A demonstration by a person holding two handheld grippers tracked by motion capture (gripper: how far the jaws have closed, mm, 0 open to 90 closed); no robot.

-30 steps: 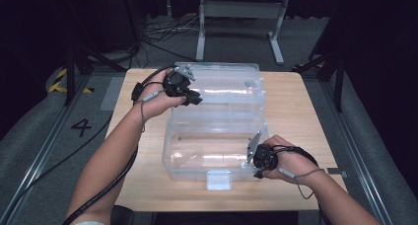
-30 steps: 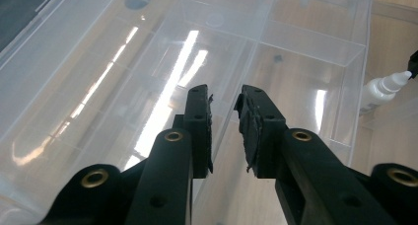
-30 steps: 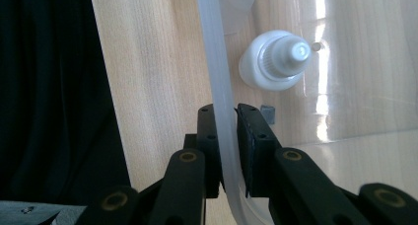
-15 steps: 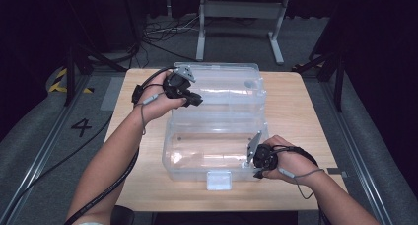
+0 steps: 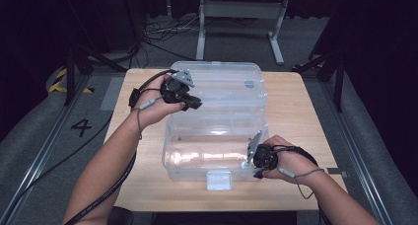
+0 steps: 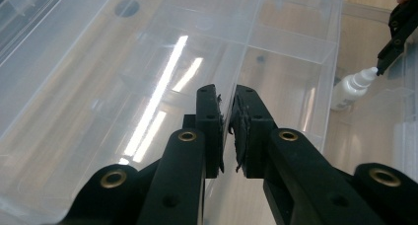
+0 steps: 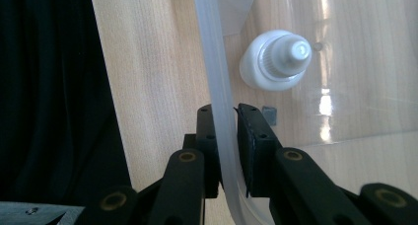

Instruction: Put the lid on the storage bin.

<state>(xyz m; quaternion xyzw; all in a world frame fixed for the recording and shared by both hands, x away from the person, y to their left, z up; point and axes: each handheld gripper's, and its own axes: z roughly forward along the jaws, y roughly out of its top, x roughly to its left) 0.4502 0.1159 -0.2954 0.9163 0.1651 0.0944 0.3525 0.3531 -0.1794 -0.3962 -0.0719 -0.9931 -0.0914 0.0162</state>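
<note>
Both tongs are busy on the same clear plastic storage box [image 5: 217, 131], which lies open across the middle of the wooden table [image 5: 296, 106]. Starting on the left, the left gripper [image 5: 193, 104] sits over the box's far half, the lid [image 5: 222, 84], near its left end; its jaws have just been closing, and in the left gripper view they pinch a thin clear wall [image 6: 236, 62] of the box between the pads [image 6: 211, 131]. Further right, at the near right corner, the right gripper [image 5: 248, 162] is clamped on the rim [image 7: 217, 87] of the box's base, the translucent edge running straight up between its jaws. A small white dropper bottle [image 7: 278, 59] lies inside the base just beyond that rim, its cap pointing toward the camera. My guess is that the person is between opening and closing the box: one hand steadies the base while the other takes charge of the lid. A next move would call for the right hand to keep the base pinned flat while the left swings the lid over on its hinge, without the slippery plastic sliding out of the pads.
</note>
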